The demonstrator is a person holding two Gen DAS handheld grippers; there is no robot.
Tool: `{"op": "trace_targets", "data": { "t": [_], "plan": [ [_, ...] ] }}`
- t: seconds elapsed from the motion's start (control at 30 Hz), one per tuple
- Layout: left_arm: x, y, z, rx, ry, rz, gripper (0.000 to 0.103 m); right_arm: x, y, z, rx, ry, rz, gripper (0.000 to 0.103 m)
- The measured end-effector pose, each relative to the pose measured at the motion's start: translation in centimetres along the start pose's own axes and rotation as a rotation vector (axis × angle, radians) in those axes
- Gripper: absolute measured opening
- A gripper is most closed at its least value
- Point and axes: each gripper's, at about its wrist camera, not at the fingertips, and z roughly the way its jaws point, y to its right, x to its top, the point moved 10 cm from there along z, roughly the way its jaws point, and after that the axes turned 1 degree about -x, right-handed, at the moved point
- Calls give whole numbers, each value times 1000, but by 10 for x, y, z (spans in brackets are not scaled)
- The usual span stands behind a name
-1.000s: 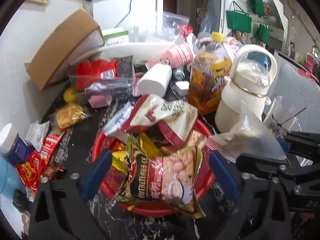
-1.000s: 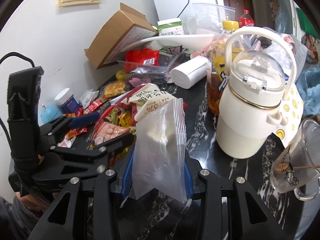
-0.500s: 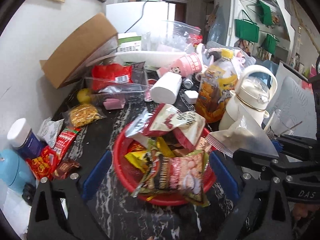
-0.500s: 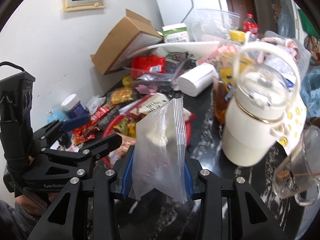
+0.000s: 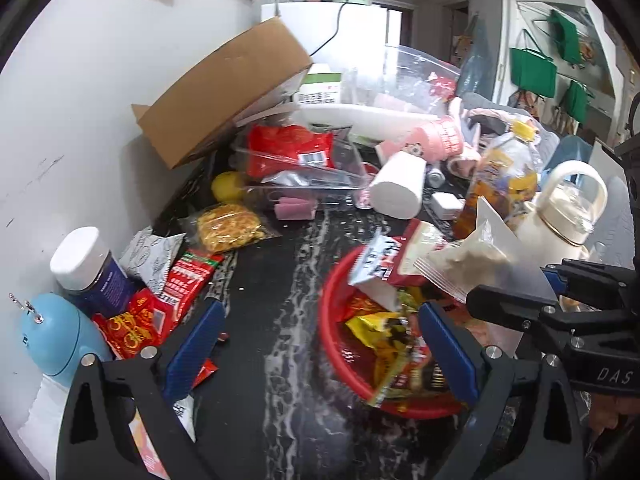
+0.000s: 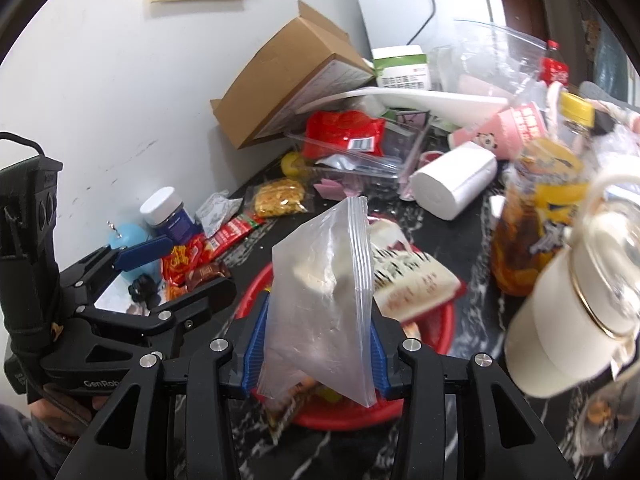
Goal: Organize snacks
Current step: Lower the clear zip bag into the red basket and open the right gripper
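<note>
Right gripper (image 6: 318,350), jaws easing apart, clamps clear zip-seal plastic bag (image 6: 320,292); bag may slip beside red round plastic basket (image 6: 434,344) at twelve o'clock; left gripper (image 5: 320,350) spread, empty.

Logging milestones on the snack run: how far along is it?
Done: several packets are piled in the red basket. In hand: the right hand-held gripper clamps a clear zip bag above the basket; the left hand-held gripper is open and empty. Left: loose packets by the wall, such as the red snack packets and the yellow snack bag.
</note>
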Motion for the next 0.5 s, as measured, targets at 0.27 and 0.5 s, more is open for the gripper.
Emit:
{"op": "trace_targets", "data": {
  "t": [0.27,0.5],
  "plan": [
    [-2,-13,4,11,-12,-30,99,-4,2,16,-50,-34,-27,67],
    [0,-5,-3,4,-3,-18,99,-2,7,5,-92,-20,-37,69]
  ]
}}
